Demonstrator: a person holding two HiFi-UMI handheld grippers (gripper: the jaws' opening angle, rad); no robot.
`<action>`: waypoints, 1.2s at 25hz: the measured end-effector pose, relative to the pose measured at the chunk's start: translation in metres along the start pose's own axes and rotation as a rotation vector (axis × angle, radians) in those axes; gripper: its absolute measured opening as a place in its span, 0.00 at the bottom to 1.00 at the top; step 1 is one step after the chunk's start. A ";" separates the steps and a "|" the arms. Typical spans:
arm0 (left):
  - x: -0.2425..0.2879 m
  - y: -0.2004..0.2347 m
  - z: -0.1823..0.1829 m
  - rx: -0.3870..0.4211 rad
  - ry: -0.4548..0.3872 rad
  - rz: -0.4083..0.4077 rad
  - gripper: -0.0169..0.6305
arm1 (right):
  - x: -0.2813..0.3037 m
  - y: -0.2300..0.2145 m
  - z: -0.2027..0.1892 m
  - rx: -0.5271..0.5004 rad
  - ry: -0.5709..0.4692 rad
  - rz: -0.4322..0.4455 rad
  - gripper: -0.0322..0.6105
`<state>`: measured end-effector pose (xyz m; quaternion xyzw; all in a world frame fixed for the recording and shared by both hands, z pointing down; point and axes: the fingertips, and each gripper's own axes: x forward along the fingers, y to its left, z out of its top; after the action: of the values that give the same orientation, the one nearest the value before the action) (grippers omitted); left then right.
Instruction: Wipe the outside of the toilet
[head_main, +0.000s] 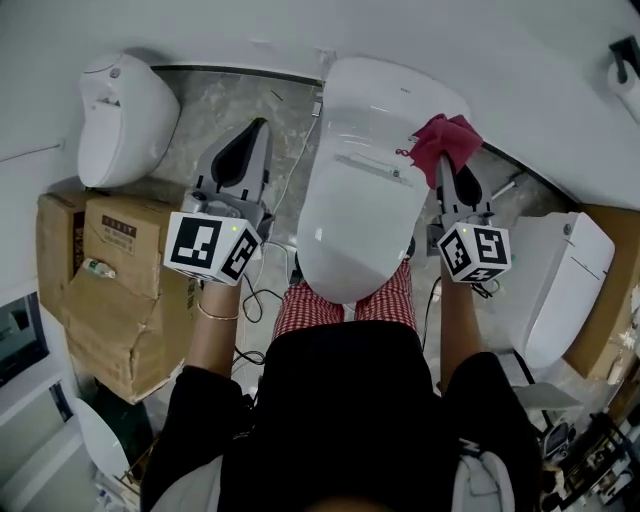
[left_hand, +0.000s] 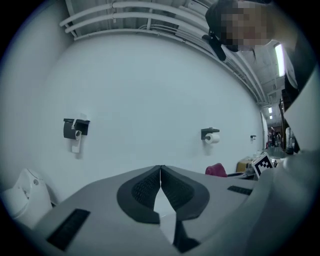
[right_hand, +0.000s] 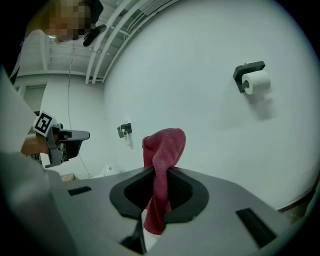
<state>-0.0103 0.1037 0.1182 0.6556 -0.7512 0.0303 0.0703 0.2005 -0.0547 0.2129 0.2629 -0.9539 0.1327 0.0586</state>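
Red cloth (right_hand: 165, 145), pinched in the right tool (right_hand: 159, 175) at the white toilet (head_main: 362, 210)'s far right side, could slip free if wiping drags hard on that loose fold, while the left tool (left_hand: 160, 171) hovers clamped empty on the left.

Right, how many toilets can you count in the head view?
3. The left toilet is by the cardboard boxes; the middle toilet before the person; the right toilet beside it. A white shape at lower left may be a fourth.
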 end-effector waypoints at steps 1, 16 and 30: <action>-0.008 0.007 0.001 0.007 0.000 -0.016 0.04 | 0.000 0.016 0.000 0.007 -0.006 -0.007 0.14; -0.010 0.000 0.059 0.031 -0.093 -0.183 0.04 | -0.031 0.115 0.050 -0.025 -0.049 0.020 0.14; -0.063 0.001 0.054 0.079 -0.100 -0.086 0.04 | -0.042 0.113 0.031 0.004 -0.034 0.074 0.14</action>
<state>-0.0068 0.1586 0.0559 0.6901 -0.7232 0.0241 0.0078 0.1760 0.0503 0.1502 0.2299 -0.9635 0.1320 0.0368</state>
